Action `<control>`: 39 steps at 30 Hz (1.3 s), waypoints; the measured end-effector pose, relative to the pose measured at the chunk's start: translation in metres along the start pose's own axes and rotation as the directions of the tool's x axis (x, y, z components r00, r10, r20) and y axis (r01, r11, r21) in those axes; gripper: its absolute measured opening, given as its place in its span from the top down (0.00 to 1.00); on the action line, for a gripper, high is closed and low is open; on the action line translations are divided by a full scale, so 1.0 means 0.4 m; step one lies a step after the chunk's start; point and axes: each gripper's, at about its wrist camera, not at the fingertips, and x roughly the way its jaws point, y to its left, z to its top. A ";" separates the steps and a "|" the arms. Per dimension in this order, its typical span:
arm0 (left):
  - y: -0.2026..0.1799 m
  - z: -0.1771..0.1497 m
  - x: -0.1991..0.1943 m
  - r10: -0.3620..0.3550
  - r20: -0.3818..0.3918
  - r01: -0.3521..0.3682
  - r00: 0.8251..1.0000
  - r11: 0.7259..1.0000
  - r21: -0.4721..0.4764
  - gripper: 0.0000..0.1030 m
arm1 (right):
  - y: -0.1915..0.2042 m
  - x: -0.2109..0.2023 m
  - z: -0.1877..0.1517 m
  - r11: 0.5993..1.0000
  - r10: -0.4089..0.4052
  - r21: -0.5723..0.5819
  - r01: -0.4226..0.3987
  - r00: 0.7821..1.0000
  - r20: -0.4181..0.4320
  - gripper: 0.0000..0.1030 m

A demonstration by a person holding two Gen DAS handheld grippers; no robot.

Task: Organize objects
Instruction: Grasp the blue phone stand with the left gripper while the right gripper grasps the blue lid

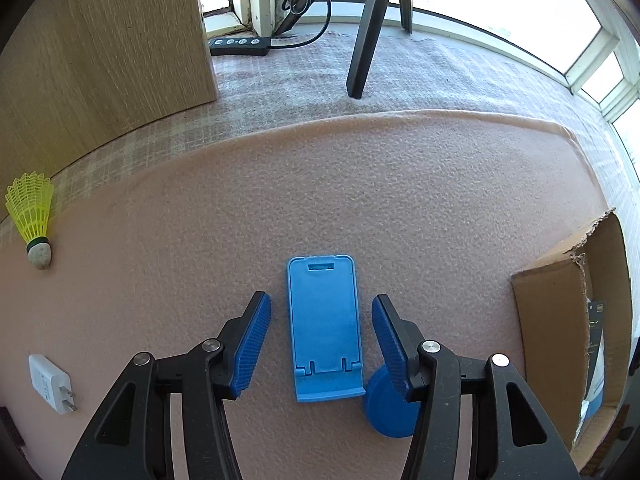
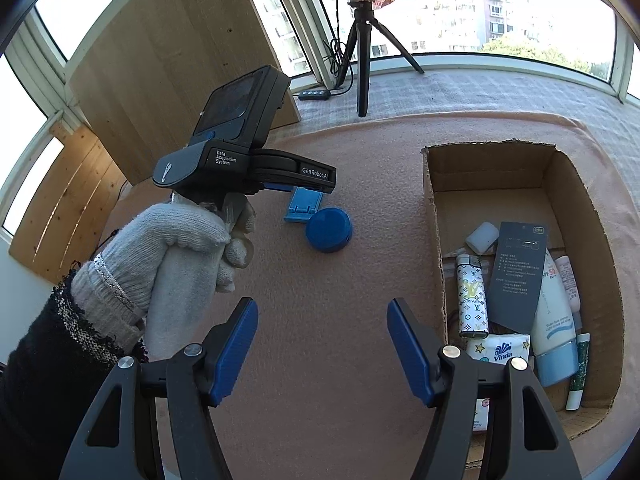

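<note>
Straddling the blue phone stand (image 1: 325,326) with our left claw (image 1: 321,344), jaws spread wide to either side and touching nothing, we find its long axis running near to far between the pads. A blue round lid (image 1: 386,408) lies just right of it on the table (image 1: 400,200). Our right claw (image 2: 322,346), open and empty, hangs farther off beside the cardboard box (image 2: 436,200), which holds a lighter (image 2: 472,296), tissues (image 2: 498,348) and sunscreen (image 2: 554,320).

Phone stand (image 1: 324,328) between left tongs (image 1: 322,344), round lid (image 1: 386,408) beside it, cardboard box (image 1: 560,344) right.
</note>
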 end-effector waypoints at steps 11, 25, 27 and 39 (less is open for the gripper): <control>0.128 -0.097 -0.039 0.001 0.037 0.001 0.999 0.998 -0.062 0.62 | 0.038 0.070 0.052 1.000 0.004 -0.029 -0.005 1.000 -0.022 0.38; 0.228 -0.269 -0.117 -0.033 0.069 0.042 0.997 0.991 -0.127 0.56 | 0.032 0.294 0.146 0.994 -0.099 0.025 0.103 0.985 -0.144 0.41; 0.230 -0.283 -0.123 -0.032 0.064 0.040 0.997 0.992 -0.120 0.54 | 0.034 0.316 0.156 0.992 -0.124 0.018 0.129 0.980 -0.155 0.41; 0.210 -0.281 -0.088 0.007 0.056 -0.002 0.998 0.995 -0.098 0.62 | 0.040 0.401 0.170 0.967 -0.253 -0.077 0.242 0.945 -0.208 0.54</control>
